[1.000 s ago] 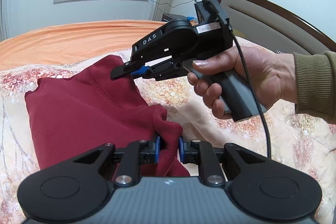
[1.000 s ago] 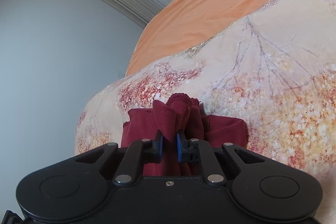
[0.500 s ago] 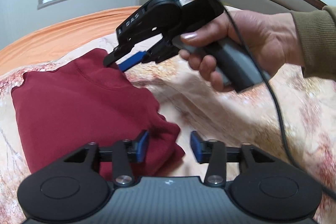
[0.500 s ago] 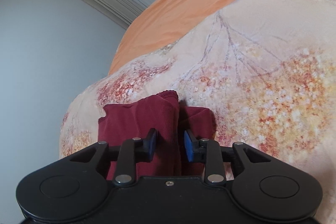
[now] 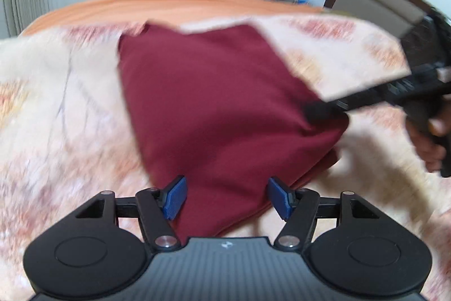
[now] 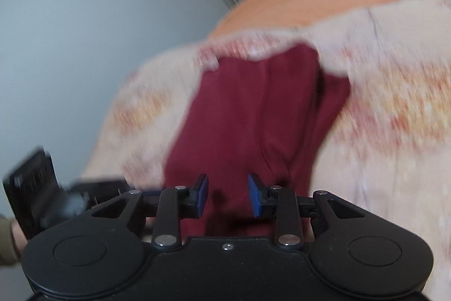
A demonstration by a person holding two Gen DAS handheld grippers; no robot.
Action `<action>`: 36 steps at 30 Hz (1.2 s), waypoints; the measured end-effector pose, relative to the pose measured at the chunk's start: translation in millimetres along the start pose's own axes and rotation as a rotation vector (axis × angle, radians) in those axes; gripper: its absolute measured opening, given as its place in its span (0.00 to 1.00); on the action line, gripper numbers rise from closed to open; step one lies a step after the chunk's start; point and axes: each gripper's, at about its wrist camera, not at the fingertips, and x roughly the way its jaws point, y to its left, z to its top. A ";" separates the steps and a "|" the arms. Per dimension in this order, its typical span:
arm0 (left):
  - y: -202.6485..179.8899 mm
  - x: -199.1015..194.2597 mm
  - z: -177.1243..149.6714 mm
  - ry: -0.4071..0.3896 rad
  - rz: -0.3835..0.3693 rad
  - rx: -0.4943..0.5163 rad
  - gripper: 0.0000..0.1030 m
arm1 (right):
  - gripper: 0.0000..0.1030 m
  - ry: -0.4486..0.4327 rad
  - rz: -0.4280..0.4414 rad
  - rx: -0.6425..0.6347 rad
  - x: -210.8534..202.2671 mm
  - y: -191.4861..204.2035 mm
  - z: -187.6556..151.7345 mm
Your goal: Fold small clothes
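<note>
Both views are smeared by motion blur, so seams and edges of the dark red folded knit garment [image 5: 220, 109] are hard to make out. It lies flat on the floral peach-and-cream bedspread [image 5: 56, 117], with the plain orange sheet [image 5: 169, 2] beyond the garment.

The left hand-held gripper [image 5: 227, 196] has its blue pads spread wide, straddling the garment's near corner and clamping nothing. From that camera the right hand-held gripper [image 5: 318, 112] shows only as a dark blurred bar at the garment's right corner, its fingertips indistinct; the person's hand [image 5: 428, 143] on it is cut off by the frame edge.

The right wrist view settles it: the right hand-held gripper [image 6: 227, 195] has its blue pads parted over the garment [image 6: 253, 117], gripping nothing. Only this view shows a second layer of cloth along the garment's right edge. Left of the garment, a black blurred shape is too smeared to identify.
</note>
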 end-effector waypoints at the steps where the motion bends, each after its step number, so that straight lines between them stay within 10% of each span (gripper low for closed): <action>1: 3.9 1.9 -3.1 0.013 0.009 0.000 0.61 | 0.29 0.005 -0.005 0.014 -2.8 -2.5 -8.6; 13: -8.0 -12.6 25.1 -0.115 -0.187 0.062 0.69 | 0.57 -0.148 0.013 0.111 -53.7 8.8 -1.2; 21: -38.9 24.0 -13.9 0.077 -0.232 0.299 0.75 | 0.59 -0.112 -0.023 0.131 -30.9 5.3 6.5; 26: -5.0 -18.0 -16.1 -0.021 -0.284 0.074 0.75 | 0.61 -0.145 0.003 0.133 -41.6 7.9 -5.7; 36: 58.5 18.2 63.4 -0.113 -0.083 -0.292 0.75 | 0.72 -0.241 -0.060 0.280 -14.6 -17.4 44.7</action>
